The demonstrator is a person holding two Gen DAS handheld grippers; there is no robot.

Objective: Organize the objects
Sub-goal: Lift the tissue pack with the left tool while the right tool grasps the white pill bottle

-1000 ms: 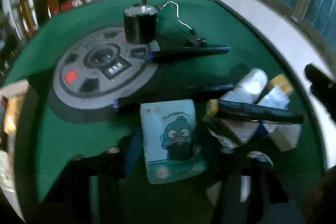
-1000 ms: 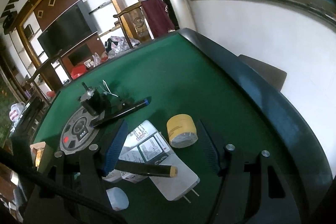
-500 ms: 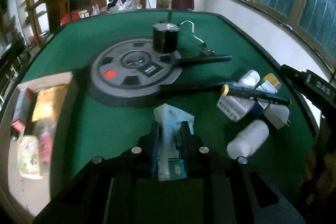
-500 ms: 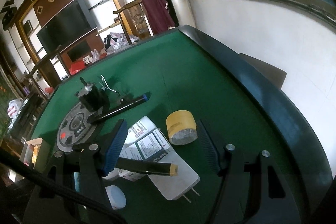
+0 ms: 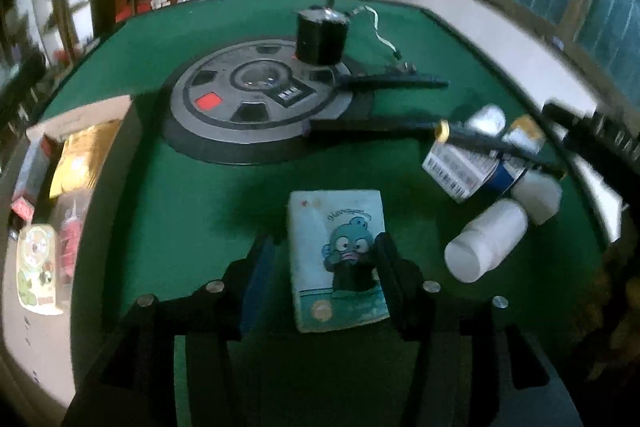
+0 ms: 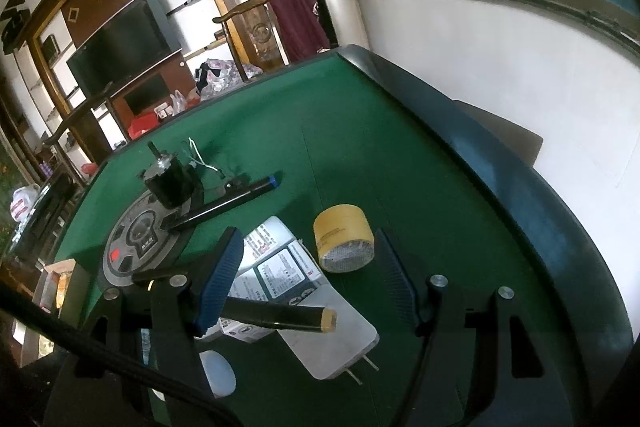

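Matt green felt covers the table [image 5: 192,187]; beside its rim, a glossy plastic-wrapped tissue pack [image 5: 338,259] and smooth white plastic bottle [image 5: 486,241].

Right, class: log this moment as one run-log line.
left gripper: open, straddling tissue pack | right gripper: open, near tape roll | pack on green table

A black marker [image 6: 276,315] hides part of the printed box [image 6: 276,267] beneath it; the white bottle [image 6: 218,373] sits half behind the right gripper's frame, and packets in the cardboard box [image 5: 72,163] blur at the left view's edge
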